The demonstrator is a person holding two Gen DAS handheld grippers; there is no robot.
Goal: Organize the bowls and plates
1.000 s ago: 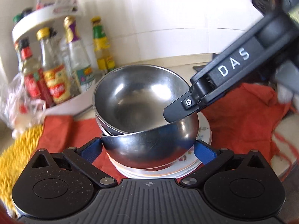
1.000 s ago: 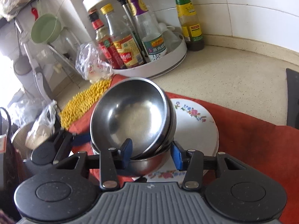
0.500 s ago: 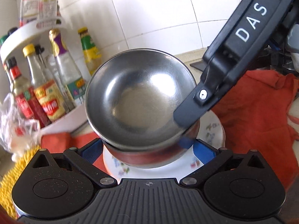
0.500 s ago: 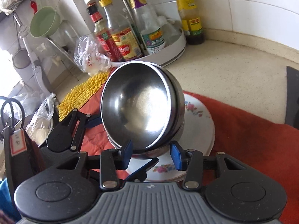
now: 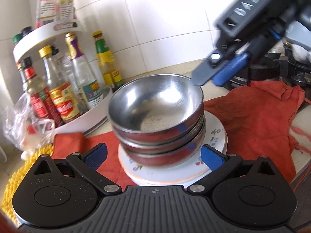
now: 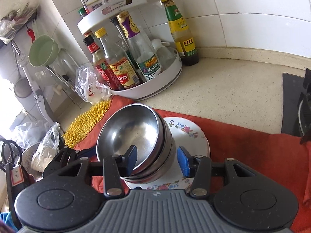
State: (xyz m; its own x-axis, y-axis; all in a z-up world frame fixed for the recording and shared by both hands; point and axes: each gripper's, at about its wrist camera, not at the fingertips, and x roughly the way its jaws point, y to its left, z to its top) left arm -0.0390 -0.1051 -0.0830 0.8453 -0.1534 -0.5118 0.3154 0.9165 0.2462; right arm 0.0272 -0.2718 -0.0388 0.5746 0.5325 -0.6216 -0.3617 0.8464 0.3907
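Nearest in the left wrist view, the left gripper [image 5: 153, 156] stands with its blue pads spread wide, one on each side of the stacked steel bowls [image 5: 155, 106], clear of them and pinching nothing. The bowls, three nested as far as the rims show, sit level on a pile of flowered plates [image 5: 215, 136]; how many plates there are is hard to tell, since the bowls and the gripper body cover most of them. The plates rest on an orange cloth [image 5: 252, 116] spread over the speckled counter [image 6: 223, 89].

In the right wrist view, the right gripper [image 6: 157, 160] is part way apart. Its left pad sits in front of the bowl stack [image 6: 132, 134] near the rim and its right pad beside the stack's right wall over the plates [image 6: 184, 130], but whether either pad touches the steel I cannot tell. From the left wrist view the right gripper [image 5: 219, 75] appears blurred above the far right rim of the top bowl, seemingly just clear of it.

Left of the cloth lies a yellow nubby mat [image 6: 85, 120], partly under a crumpled plastic bag [image 6: 89, 85]. Farther back, a white two-tier turntable [image 6: 155, 89] holds sauce bottles [image 6: 120, 71], with labels too small to read. At the far right a dark stove edge [image 6: 293, 101] is cut off by the frame.
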